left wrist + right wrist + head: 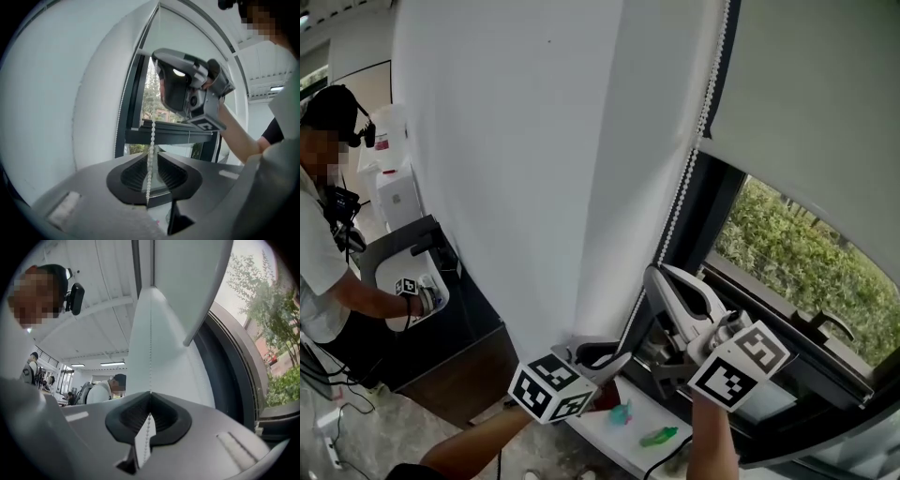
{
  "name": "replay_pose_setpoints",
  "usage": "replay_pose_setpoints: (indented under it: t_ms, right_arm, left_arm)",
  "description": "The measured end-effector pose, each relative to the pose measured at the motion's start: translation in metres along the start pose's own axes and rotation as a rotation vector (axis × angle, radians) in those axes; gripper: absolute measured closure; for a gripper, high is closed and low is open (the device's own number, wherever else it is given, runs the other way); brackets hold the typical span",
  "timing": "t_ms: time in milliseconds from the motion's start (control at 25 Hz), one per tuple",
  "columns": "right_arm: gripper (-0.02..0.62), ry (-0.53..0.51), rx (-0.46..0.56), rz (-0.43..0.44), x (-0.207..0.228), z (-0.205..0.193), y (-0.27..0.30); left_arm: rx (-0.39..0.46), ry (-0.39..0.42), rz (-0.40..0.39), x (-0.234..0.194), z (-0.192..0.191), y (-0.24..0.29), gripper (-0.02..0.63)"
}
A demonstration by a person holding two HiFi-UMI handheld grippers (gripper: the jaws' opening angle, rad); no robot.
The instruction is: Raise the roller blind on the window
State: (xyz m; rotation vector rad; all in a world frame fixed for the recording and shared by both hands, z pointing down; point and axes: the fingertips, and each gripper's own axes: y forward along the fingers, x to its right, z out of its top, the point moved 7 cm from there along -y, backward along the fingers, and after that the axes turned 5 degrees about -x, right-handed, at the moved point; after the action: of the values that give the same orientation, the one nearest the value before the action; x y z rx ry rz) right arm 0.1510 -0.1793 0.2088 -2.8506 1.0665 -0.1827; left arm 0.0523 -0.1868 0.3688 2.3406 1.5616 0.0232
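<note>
While the roller blind [806, 112] is hanging partway down the far-right window [797, 253], the right gripper [150, 394] is pinching its bead chain [152, 136] and the left gripper [151, 154] is sitting slightly open around it below.

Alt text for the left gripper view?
A white bead chain hangs between the left gripper's slightly parted fingers. Higher up, the right gripper grips the same chain beside a dark window frame.
</note>
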Motion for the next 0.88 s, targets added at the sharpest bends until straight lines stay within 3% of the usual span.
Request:
replay_pose_setpoints:
  t_ms: [40, 80, 200, 320, 520, 880]
  right_arm:
    - [0.588, 0.009, -0.007, -0.002, 0.002, -0.003, 0.000]
    - [0.588, 0.011, -0.024, -0.007, 0.005, -0.007, 0.001]
    - [0.588, 0.039, -0.065, -0.012, 0.010, -0.028, 0.002]
    - [0.588, 0.072, -0.064, -0.007, 0.010, -0.045, -0.004]
    - [0.588, 0.071, -0.096, -0.019, 0.009, -0.066, -0.009]
    - [0.588, 0.043, -0.150, -0.039, 0.001, -0.091, -0.021]
  left_arm:
    - [0.038, -0.013, -0.013, 0.002, 0.007, -0.005, 0.504]
    - [0.085, -0.025, -0.021, 0.002, 0.017, -0.011, 0.491]
    - [0.226, -0.034, -0.023, 0.004, 0.057, -0.034, 0.491]
    - [0.308, -0.017, -0.001, 0.006, 0.094, -0.055, 0.491]
    - [0.350, 0.052, 0.018, 0.013, 0.130, -0.062, 0.489]
    - [0.329, 0.098, 0.100, 0.019, 0.147, -0.046, 0.459]
